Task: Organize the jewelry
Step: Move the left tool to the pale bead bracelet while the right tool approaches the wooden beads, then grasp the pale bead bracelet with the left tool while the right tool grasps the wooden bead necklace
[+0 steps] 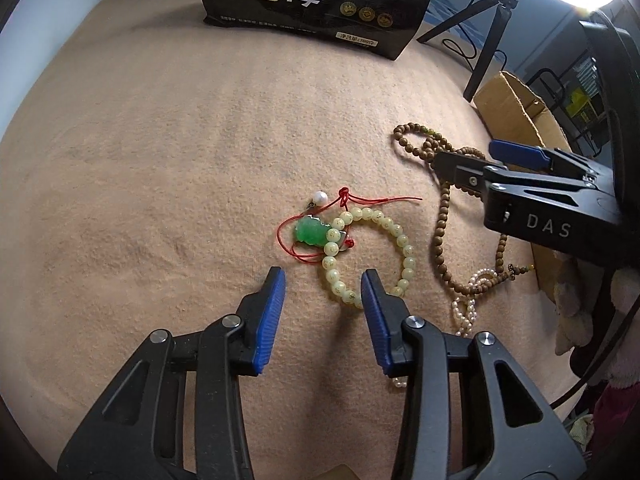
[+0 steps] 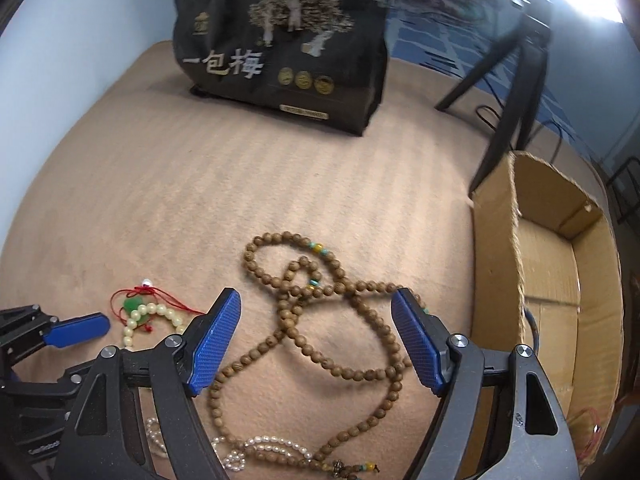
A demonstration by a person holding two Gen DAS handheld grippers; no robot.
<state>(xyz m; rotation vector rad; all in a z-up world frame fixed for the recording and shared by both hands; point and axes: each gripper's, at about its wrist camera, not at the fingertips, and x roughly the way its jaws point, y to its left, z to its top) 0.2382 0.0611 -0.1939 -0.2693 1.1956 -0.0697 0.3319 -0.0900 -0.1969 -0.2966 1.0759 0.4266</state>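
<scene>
The box (image 2: pixel 560 264) sits just right of the wide-open right claw (image 2: pixel 316 336), whose jaws straddle the wooden beads (image 2: pixel 280 336) tangled with the pearls (image 2: pixel 264 450), so lifting may drag both, while the wide-open left claw (image 1: pixel 323 288) nears the bracelet (image 1: pixel 372 256).

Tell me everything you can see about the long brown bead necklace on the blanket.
The brown bead necklace is one long strand of small round beads that look like wood, with a few teal and yellow accent beads. It lies slack on the tan blanket, looped and crossing over itself several times, just left of the cardboard box. Its near end overlaps a white pearl strand. The open right claw hovers over its loops; whether it touches them is unclear.
</scene>
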